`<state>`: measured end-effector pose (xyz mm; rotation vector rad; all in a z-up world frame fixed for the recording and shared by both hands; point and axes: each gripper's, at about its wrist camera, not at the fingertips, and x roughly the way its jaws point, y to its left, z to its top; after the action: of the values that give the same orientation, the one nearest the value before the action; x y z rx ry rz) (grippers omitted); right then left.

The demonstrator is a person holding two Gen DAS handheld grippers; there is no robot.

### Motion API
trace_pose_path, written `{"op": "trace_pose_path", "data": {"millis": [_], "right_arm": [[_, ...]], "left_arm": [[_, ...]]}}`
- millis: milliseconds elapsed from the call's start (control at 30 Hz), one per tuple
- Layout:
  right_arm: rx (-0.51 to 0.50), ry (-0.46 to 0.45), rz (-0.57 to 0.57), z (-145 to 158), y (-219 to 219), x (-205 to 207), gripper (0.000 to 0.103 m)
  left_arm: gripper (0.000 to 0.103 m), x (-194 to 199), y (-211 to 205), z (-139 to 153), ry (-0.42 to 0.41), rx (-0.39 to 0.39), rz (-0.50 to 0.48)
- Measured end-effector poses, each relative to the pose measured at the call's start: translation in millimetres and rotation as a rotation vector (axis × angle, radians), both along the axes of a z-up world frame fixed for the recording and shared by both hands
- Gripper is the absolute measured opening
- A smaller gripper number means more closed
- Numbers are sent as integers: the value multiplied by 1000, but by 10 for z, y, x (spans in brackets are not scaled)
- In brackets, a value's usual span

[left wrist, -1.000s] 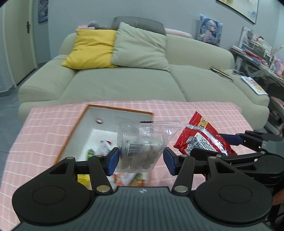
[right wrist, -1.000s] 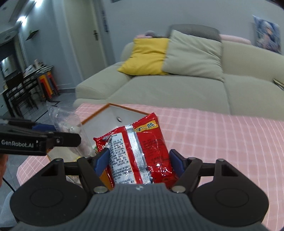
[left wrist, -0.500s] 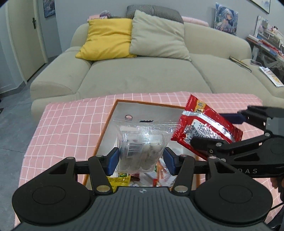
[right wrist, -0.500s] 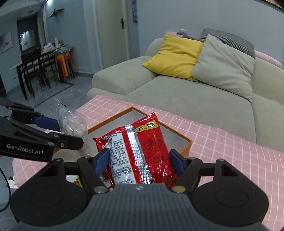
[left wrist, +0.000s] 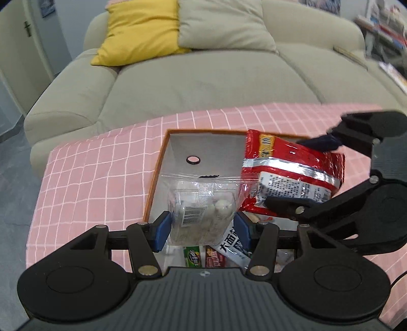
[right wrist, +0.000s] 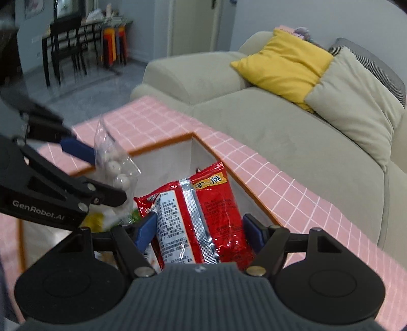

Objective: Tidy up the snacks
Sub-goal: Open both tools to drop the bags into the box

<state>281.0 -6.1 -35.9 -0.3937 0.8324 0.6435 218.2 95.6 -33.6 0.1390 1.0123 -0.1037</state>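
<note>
My left gripper [left wrist: 202,228] is shut on a clear bag of round white snacks [left wrist: 201,206] and holds it over the open orange-rimmed box [left wrist: 162,163]. My right gripper [right wrist: 201,230] is shut on a red snack packet [right wrist: 201,219] and holds it over the same box [right wrist: 162,146], to the right of the clear bag [right wrist: 114,163]. The red packet [left wrist: 290,175] and the right gripper [left wrist: 315,178] show in the left wrist view. The left gripper [right wrist: 101,175] shows at the left of the right wrist view. Several snack packs [left wrist: 216,252] lie inside the box.
The box sits on a pink checked tablecloth [left wrist: 96,178]. A beige sofa [left wrist: 203,76] with a yellow cushion [left wrist: 137,28] and a grey cushion [left wrist: 223,23] stands behind the table. A dark table with chairs [right wrist: 71,48] stands far left.
Both grippers have moved forward and down over the box with their packets still held. The red packet has come closer to the clear bag.
</note>
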Motion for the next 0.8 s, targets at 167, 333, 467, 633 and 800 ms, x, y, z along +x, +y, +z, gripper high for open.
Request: {"op": "trace_pose_path", "data": {"millis": [167,333,467,633,800], "right_arm": [[-73,6,71,-224,118,68,70],[-118,23,101,-396,208,132,70],[-146,47,93,-550,247,189,70],[-153,61,69,-640,273,227,70],[-155,54,61,-629,276,217,77]], "left_arm": [[61,156,-61,-181,59,43,-51],[61,285,-54,-367,113,73,-56],[61,339,-50,-489,146,102,-52],[62,394,-79,-538,163,123,-39],[63,417,-77,-540,163,149,-29]]}}
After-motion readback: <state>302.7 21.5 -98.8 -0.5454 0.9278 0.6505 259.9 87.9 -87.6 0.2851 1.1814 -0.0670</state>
